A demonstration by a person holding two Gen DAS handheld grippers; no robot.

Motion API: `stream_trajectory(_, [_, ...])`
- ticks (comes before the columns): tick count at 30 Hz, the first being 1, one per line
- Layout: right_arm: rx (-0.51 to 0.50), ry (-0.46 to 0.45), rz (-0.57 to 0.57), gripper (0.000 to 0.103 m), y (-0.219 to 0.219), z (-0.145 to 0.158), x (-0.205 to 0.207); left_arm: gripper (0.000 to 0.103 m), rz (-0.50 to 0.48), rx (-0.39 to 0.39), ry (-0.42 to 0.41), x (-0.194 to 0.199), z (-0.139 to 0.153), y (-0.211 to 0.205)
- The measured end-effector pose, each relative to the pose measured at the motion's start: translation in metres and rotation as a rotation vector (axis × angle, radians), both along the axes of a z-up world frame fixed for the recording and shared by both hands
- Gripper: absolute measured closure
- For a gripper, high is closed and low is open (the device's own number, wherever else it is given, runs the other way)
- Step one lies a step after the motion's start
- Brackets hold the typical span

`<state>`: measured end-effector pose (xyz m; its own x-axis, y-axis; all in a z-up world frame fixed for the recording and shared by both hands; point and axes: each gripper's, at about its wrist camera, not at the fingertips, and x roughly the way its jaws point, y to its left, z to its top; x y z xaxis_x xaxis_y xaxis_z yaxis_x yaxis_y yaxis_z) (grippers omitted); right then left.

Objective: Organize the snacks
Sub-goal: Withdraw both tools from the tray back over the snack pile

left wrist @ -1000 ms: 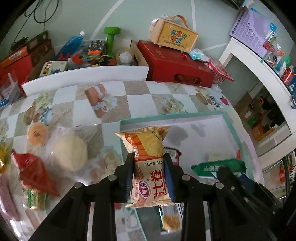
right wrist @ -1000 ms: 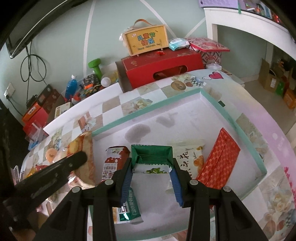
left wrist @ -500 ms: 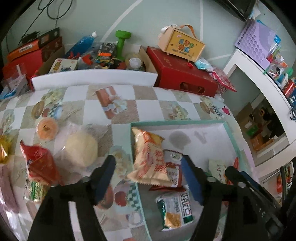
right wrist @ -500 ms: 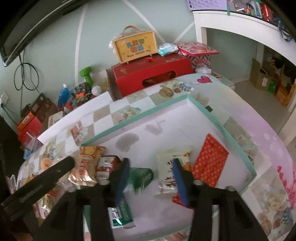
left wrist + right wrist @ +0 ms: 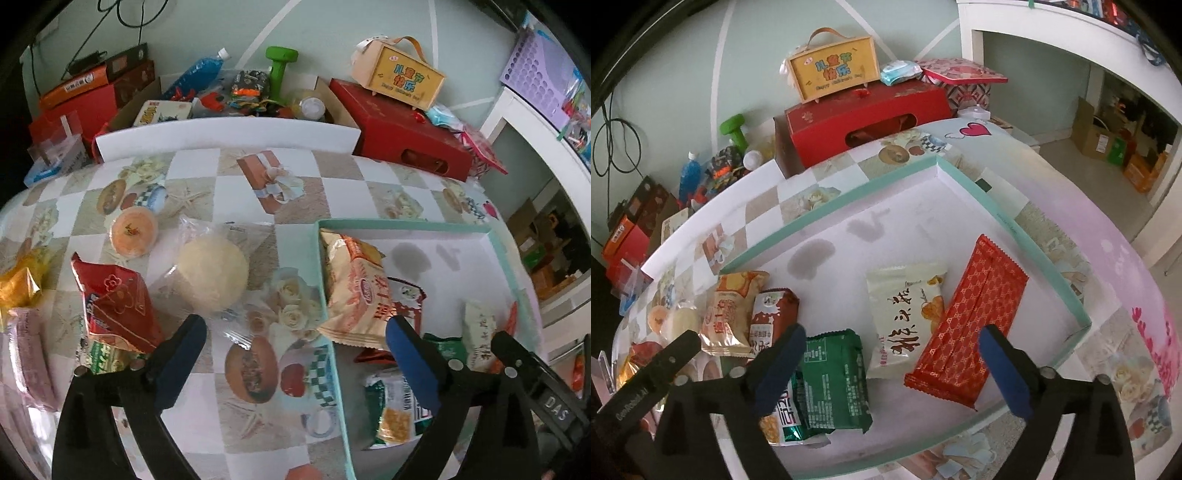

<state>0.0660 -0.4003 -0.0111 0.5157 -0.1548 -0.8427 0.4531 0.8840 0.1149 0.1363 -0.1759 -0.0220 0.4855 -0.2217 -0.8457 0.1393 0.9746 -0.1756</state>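
A shallow white tray with a teal rim (image 5: 1039,254) (image 5: 406,222) holds several snack packs: an orange-and-cream pack (image 5: 356,291) (image 5: 733,312) at its left wall, a brown pack (image 5: 774,319), a green pack (image 5: 836,376), a white pack (image 5: 905,321) and a red pack (image 5: 969,321). My left gripper (image 5: 295,350) is open and empty above the tray's left rim. My right gripper (image 5: 892,360) is open and empty above the green and white packs. Left of the tray lie a wrapped round bun (image 5: 211,271), a red pack (image 5: 116,304) and an orange jelly cup (image 5: 133,231).
A yellow pack (image 5: 16,284) and a pink pack (image 5: 27,354) lie at the table's left edge. Behind the table stand a red box (image 5: 866,114), a yellow carry box (image 5: 833,72), a green dumbbell (image 5: 280,64) and a cluttered carton. A white shelf (image 5: 1071,33) stands at the right.
Both grippers opened and let go: the orange-and-cream pack and the green pack now lie in the tray. Both grippers pulled back and up, and the left one shifted left.
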Motion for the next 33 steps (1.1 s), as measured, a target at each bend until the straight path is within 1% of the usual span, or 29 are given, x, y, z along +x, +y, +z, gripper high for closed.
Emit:
stream_trajectory(7, [-0.008,0.005,0.0,0.0,0.001,0.0,0.0,0.004,0.009,0.032,-0.025,-0.003,0.003,0.0])
stream_trajectory(13, [-0.025,0.007,-0.013,0.0,-0.001,0.001,-0.001,0.003,0.028,0.016,-0.038,-0.006,0.009,0.006])
stream_trajectory(15, [-0.029,0.005,-0.017,0.0,-0.001,0.002,-0.002,0.0,0.03,0.01,-0.043,-0.008,0.013,0.009])
stream_trajectory(19, [-0.036,0.0,-0.011,0.0,0.002,0.006,-0.003,0.0,0.029,-0.004,-0.058,-0.011,0.022,0.017])
stream_trajectory(23, [-0.043,-0.008,0.002,0.0,0.008,0.013,-0.003,0.0,0.03,-0.029,-0.067,-0.017,0.036,0.032])
stream_trajectory(28, [-0.056,-0.026,0.015,0.0,0.019,0.023,-0.003,0.0,0.055,-0.001,-0.077,-0.024,0.047,0.055])
stream_trajectory(33, [-0.066,-0.036,0.05,0.0,0.037,0.029,0.0,0.0,0.118,0.012,-0.066,-0.031,0.05,0.091])
